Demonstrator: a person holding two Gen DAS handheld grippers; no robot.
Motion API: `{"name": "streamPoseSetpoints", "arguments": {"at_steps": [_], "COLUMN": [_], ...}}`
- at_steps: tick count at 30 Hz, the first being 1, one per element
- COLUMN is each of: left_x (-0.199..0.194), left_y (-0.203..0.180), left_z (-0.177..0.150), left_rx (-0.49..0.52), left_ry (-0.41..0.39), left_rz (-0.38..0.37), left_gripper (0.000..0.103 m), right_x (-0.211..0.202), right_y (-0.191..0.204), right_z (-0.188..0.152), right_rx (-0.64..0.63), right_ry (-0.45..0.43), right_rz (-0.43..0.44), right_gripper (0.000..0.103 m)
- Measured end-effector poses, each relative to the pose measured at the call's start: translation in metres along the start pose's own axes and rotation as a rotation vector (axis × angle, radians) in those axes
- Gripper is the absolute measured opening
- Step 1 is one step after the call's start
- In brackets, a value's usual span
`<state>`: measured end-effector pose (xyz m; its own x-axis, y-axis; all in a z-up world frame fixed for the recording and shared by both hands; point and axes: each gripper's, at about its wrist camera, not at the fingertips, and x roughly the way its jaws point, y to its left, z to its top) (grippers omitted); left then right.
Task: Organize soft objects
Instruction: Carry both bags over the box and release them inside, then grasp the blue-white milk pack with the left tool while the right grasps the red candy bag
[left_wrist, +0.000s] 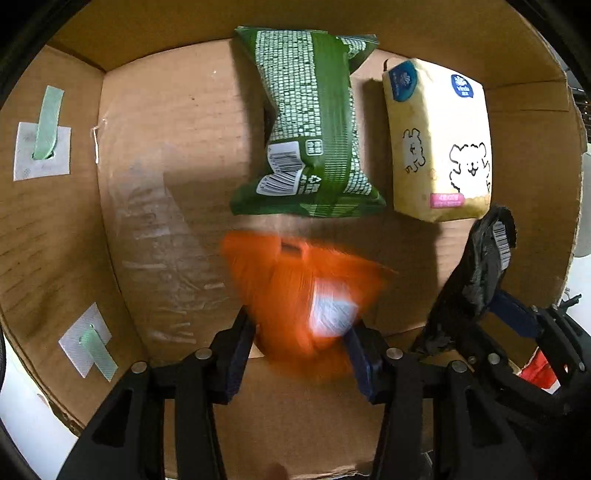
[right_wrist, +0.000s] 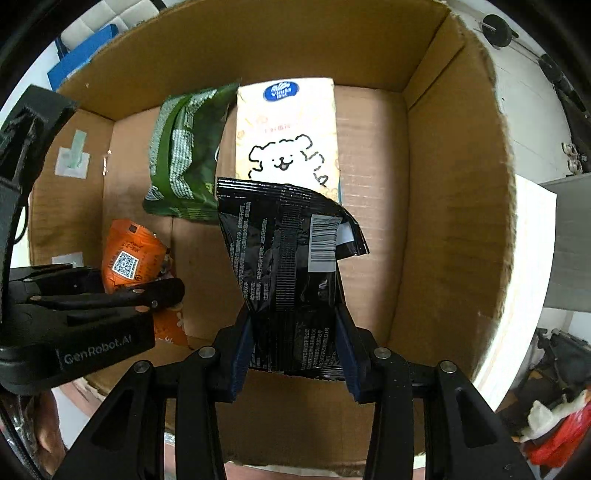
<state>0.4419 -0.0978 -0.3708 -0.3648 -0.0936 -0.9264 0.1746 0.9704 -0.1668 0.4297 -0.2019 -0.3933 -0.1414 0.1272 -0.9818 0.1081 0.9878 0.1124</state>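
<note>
My left tongs (left_wrist: 299, 343) pinch a crinkly orange plastic pouch (left_wrist: 295, 295) with a QR code, and my right tongs (right_wrist: 293, 347) clamp a glossy black foil packet (right_wrist: 288, 258) bearing a barcode, both over the corrugated cardboard box (right_wrist: 443, 184). On its floor lie a puffy green patterned pack (left_wrist: 310, 125) and a soft yellow "Vinda" tissue pack (left_wrist: 439, 140) with a cartoon dog, side by side.

At the upper left of the right wrist view, a white tufted surface (right_wrist: 110, 13) sits behind a blue panel (right_wrist: 79, 55). A white wall (right_wrist: 524, 96) fills the upper right, a grey surface (right_wrist: 570, 236) the right edge, red and white clutter (right_wrist: 557, 424) the lower right
</note>
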Motion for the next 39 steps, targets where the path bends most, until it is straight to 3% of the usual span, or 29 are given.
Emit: {"name": "streamPoseSetpoints", "arguments": {"at_steps": [3,4,7,9,11,15,23,28,32,36,39], "left_x": [-0.011,-0.016,-0.032,-0.042,-0.051,-0.071,-0.111,-0.102,-0.062,-0.008,0.014], "left_y": [0.002,0.004,0.005,0.006,0.006,0.008,0.016,0.017,0.034,0.055,0.065], "left_z": [-0.003,-0.002,-0.011,-0.019,-0.029,-0.050,-0.107,-0.154,-0.183,-0.184,-0.182], "left_rx": [0.000,-0.003,0.001,0.003,-0.002,-0.016,-0.054,-0.057,-0.038,-0.014,0.026], "left_ry": [-0.039,-0.057,-0.109,-0.141,-0.176,-0.239,-0.408,-0.483,-0.445,-0.341,-0.317], "left_rz": [0.014,0.022,0.048,0.063,0.080,0.078,0.114,0.179,0.301,0.372,0.427], "left_gripper": [0.063,0.076,0.089,0.099,0.099,0.100,0.100,0.100,0.100,0.100,0.100], "right_x": [0.003,0.001,-0.005,-0.013,-0.024,-0.042,-0.082,-0.103,-0.085,-0.041,-0.008], "right_y": [0.002,0.002,0.000,0.001,0.003,0.009,0.014,0.014,0.030,0.057,0.071], "right_z": [0.002,0.001,0.001,-0.002,-0.006,-0.017,-0.054,-0.102,-0.138,-0.156,-0.157], "right_rx": [-0.002,-0.004,-0.006,-0.010,-0.009,-0.016,-0.013,-0.042,-0.175,-0.329,-0.392], "right_ry": [0.020,0.014,-0.001,-0.015,-0.040,-0.094,-0.228,-0.309,-0.279,-0.213,-0.167], "right_rz": [0.020,0.013,0.003,-0.010,-0.022,-0.033,-0.054,-0.020,-0.017,-0.094,-0.113], "right_gripper": [0.060,0.063,0.070,0.082,0.092,0.103,0.103,0.103,0.103,0.103,0.103]}}
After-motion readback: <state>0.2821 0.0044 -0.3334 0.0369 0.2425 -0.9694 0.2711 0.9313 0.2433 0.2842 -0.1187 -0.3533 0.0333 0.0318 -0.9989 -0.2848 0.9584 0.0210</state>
